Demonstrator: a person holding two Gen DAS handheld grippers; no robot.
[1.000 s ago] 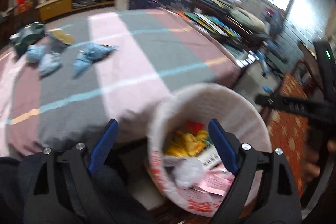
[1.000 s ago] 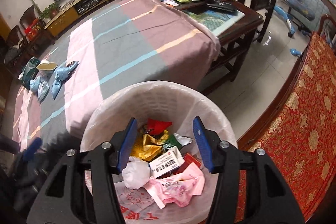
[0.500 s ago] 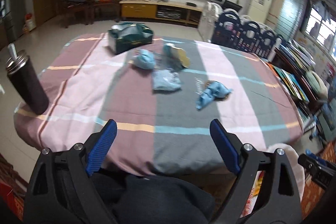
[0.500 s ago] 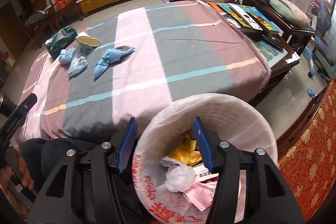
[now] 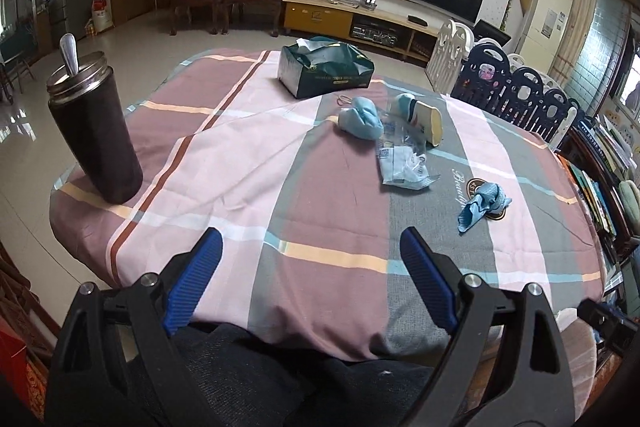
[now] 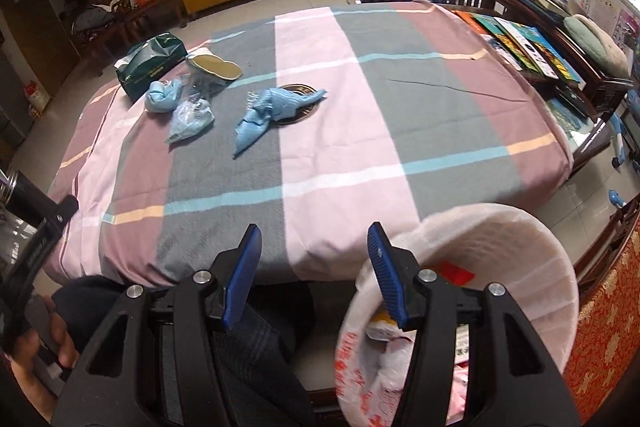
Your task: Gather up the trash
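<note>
Trash lies on the striped tablecloth [image 5: 280,163]: a crumpled blue piece [image 5: 482,205] [image 6: 272,109], a clear plastic wrapper [image 5: 402,163] [image 6: 190,119], a balled blue piece [image 5: 360,121] [image 6: 162,95] and a tipped cup-like item [image 5: 424,113] [image 6: 214,67]. A white-lined bin [image 6: 500,267] holding trash stands at the table's near right edge. My left gripper [image 5: 310,277] is open above the near table edge, nothing between its fingers. My right gripper [image 6: 314,267] is open too, empty, beside the bin's left rim.
A dark green tissue box [image 5: 326,71] [image 6: 150,65] sits at the far side. A tall dark jar with a metal lid and spoon [image 5: 94,131] stands at the left table edge. A person's dark-clad legs [image 5: 240,375] are below; books [image 6: 524,43] lie to the right.
Both grippers swung left, away from the bin and toward the table. The left view now faces the trash on the cloth; the bin has slid to the right view's lower right.
</note>
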